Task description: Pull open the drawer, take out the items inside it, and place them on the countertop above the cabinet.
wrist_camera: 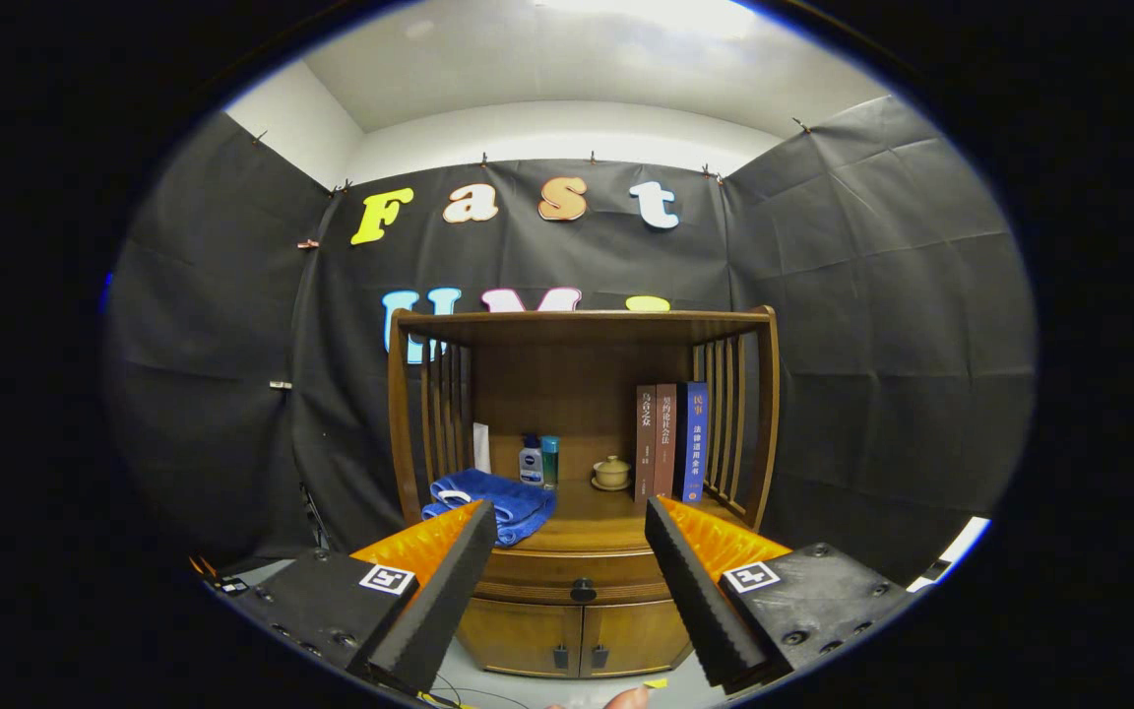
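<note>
Gripper (572,537) spread wide, nothing between the fingers, clear of all furniture. A fingertip (626,698) of a person just below, at the near edge.

Straight ahead and slightly below the fingertips: wooden cabinet (577,630), near but not touching. Drawer (582,576) shut, front running crosswise to the fingers, long axis side to side. One dark round knob (583,590) at its centre, seen in the gap between the fingers, a little lower than the tips. Contents hidden; count of items inside impossible to tell.

Below the drawer: two cabinet doors (579,638), two small dark pulls side by side at the seam.

Above the drawer: countertop (592,512), already partly occupied. Beyond the left finger, one folded blue towel (493,500), partly hidden by that fingertip. Further back, two bottles (539,460) touching or nearly so, one pale upright card-like thing (481,448) beside the slats. Centre back, one small lidded teacup (611,473) on a saucer. Beyond the right finger, three upright books (671,441), spines forward.

Judgement: task at its start, drawer not yet pulled. Next move likely forward and slightly down, fingers closing on the knob, then a pull straight back. Bare countertop in the middle front probably the easiest landing spot.
</note>
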Tool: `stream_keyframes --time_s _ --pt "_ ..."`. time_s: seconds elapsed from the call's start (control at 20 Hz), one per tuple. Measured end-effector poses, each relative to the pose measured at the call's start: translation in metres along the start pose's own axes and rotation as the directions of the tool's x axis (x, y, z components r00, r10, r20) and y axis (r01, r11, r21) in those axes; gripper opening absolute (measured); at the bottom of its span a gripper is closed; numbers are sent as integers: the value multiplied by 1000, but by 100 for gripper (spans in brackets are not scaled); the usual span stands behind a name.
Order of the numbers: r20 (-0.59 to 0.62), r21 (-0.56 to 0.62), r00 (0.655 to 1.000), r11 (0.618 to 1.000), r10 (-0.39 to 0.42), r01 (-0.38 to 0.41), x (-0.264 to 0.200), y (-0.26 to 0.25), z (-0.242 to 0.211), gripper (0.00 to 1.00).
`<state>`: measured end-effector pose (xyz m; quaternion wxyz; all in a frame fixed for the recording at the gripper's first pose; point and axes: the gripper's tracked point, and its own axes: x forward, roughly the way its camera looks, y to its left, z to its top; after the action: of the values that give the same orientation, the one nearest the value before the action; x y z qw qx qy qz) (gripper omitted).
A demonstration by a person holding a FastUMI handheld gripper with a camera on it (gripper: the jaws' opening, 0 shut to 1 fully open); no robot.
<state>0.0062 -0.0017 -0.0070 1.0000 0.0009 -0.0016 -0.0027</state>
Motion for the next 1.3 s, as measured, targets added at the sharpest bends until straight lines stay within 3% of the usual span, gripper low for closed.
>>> stream_keyframes --time_s 0.4,1.1,1.3 --pt "31 -5 1000 1000 -2 3 54 -3 -32 98" --pt "-156 9 987 999 -39 41 165 -13 -242 99" --pt "-194 -26 980 999 -34 29 185 -14 -279 99"
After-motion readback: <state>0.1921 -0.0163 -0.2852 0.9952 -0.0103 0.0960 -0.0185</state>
